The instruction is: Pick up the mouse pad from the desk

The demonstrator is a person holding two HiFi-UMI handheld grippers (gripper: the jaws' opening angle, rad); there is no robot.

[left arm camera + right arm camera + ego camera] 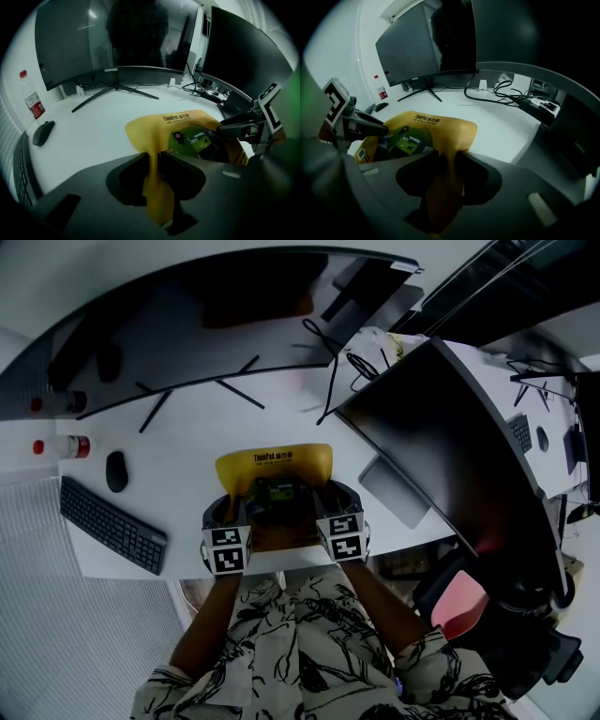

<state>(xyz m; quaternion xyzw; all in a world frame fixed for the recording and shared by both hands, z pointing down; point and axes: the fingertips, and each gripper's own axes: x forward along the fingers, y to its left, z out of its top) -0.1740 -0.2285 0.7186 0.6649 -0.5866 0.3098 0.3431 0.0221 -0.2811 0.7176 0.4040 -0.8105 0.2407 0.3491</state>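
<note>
A yellow mouse pad (274, 465) with dark lettering and a green picture lies on the white desk (187, 442) near its front edge. My left gripper (154, 161) is shut on the pad's near left edge (152, 187), which curls up between the jaws. At the near right edge (445, 183) my right gripper (449, 161) pinches a raised yellow fold in the same way. In the head view both grippers (228, 521) (337, 512) sit side by side at the pad's front, and their bodies hide its near part.
A curved monitor (187, 324) stands at the back and a second monitor (450, 427) at the right. A keyboard (112, 524), a black mouse (116, 471) and a bottle (66, 446) lie at the left. Cables (342, 362) trail between the monitors.
</note>
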